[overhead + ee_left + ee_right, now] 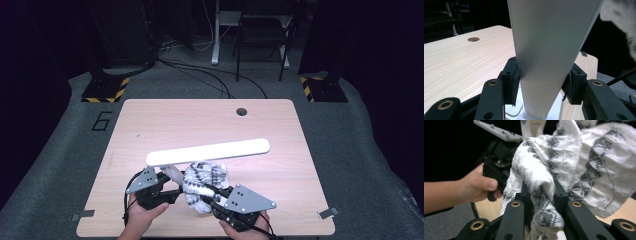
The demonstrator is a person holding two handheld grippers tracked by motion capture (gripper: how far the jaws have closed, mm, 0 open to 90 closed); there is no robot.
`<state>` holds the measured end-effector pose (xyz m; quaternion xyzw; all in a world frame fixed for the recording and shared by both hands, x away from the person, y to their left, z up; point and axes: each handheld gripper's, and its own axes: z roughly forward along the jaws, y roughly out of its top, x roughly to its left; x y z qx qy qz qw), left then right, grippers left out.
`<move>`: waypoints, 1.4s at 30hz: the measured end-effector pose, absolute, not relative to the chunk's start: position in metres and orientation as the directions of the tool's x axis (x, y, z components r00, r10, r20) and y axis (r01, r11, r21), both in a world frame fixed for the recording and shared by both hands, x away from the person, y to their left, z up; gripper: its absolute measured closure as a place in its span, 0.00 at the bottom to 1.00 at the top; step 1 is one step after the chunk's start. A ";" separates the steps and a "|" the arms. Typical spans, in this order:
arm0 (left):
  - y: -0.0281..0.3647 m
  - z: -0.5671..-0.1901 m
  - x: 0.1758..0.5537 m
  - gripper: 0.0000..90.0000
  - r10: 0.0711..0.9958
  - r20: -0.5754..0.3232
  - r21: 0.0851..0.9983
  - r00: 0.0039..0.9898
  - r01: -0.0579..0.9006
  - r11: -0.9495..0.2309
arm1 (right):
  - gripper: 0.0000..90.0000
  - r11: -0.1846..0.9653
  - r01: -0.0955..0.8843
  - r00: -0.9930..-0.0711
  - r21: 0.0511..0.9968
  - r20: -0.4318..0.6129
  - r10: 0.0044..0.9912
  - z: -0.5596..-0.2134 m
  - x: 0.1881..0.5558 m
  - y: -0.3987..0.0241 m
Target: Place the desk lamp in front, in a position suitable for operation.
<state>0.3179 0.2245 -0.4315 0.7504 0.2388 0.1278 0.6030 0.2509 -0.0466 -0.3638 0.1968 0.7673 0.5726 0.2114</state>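
Three cameras: one fixed overhead, one riding on each gripper.
High view looked forward and down over the whole table (150, 125). Left gripper view sat close behind its jaws, facing the far table edge along the white lamp arm (549, 50). Right gripper view faced leftward, close on the patterned cloth (564, 165); all shared cloth and lamp.

You have a white cloth (204, 184) patterned with grey-black zigzag diamonds bunched beside the plain white lamp (210, 152). Under the lamp, the table (150, 125) is pale wood grain; your grippers' jaws are black with brass-coloured rivets.
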 end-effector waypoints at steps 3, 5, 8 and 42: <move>0.224 -0.431 0.318 0.60 0.512 -0.097 0.966 0.854 0.205 -0.159 | 0.84 0.254 0.074 -0.824 0.964 -0.084 0.561 -0.368 0.251 -0.054; 0.224 -0.431 0.318 0.60 0.512 -0.095 0.965 0.854 0.205 -0.163 | 0.84 0.245 0.072 -0.815 0.967 -0.085 0.573 -0.370 0.251 -0.058; 0.225 -0.431 0.318 0.60 0.511 -0.097 0.965 0.854 0.206 -0.161 | 0.84 0.243 0.087 -0.801 0.966 -0.077 0.593 -0.375 0.251 -0.065; 0.213 -0.434 0.334 0.49 0.506 -0.143 0.965 0.851 0.234 -0.121 | 0.84 0.254 0.170 -0.736 0.952 -0.048 0.675 -0.415 0.276 -0.092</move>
